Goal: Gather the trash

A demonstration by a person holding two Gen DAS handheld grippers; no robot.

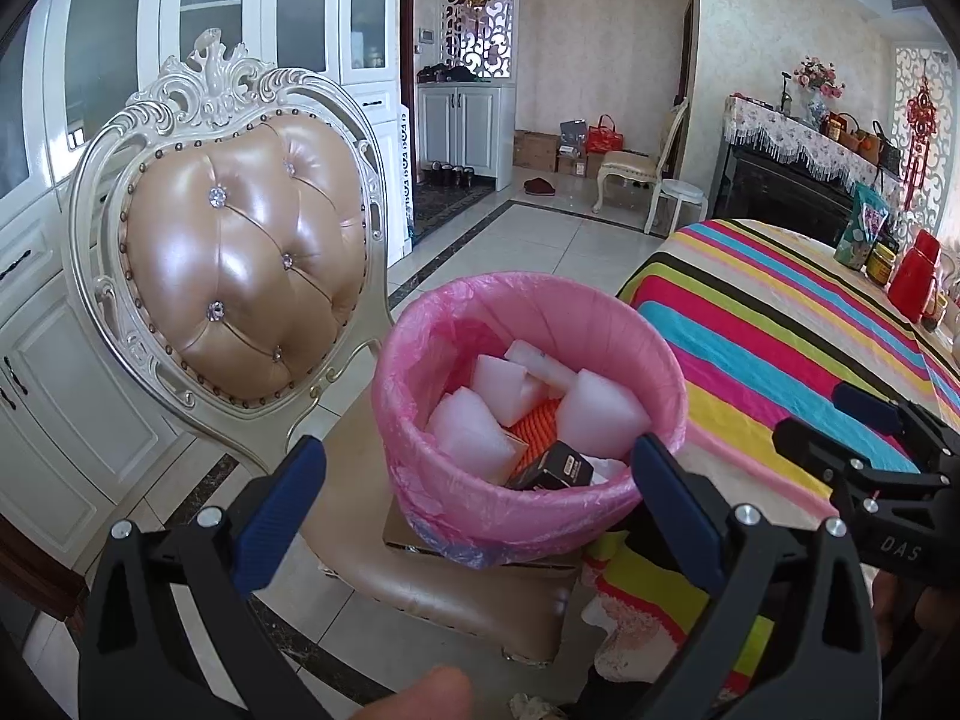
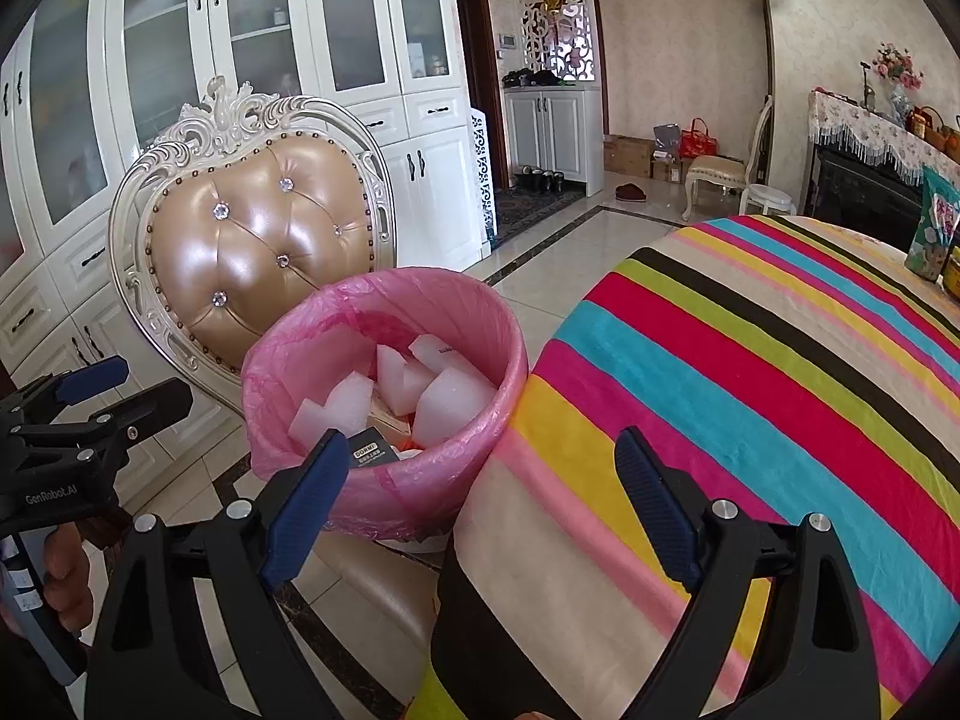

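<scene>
White glass-door cabinets (image 2: 252, 48) line the far wall of a tiled dining room, and a round counter (image 2: 750, 396) draped in a bright striped cloth fills the right side. Beside it stands an ornate chair (image 1: 240, 276) with a tufted tan back, and on its seat, atop a flat piece of cardboard, sits a bin (image 1: 528, 420) lined with a pink bag, its rim just beside the edge of the counter. Inside the bin lie several white foam chunks (image 1: 600, 414), a coil of orange rope (image 1: 534, 426) and a small black box (image 1: 555, 468). The left hand-held gripper (image 1: 480, 480) hovers at the near rim of the bin with its blue-padded jaws spread wide on either side of it, pressing on nothing and carrying nothing. The right hand-held gripper (image 2: 480, 474) hangs over the gap between the bin and the counter edge, its jaws likewise wide apart and empty. A red jug (image 1: 915, 282) and a green snack bag (image 1: 864, 234) stand far back on the counter.
</scene>
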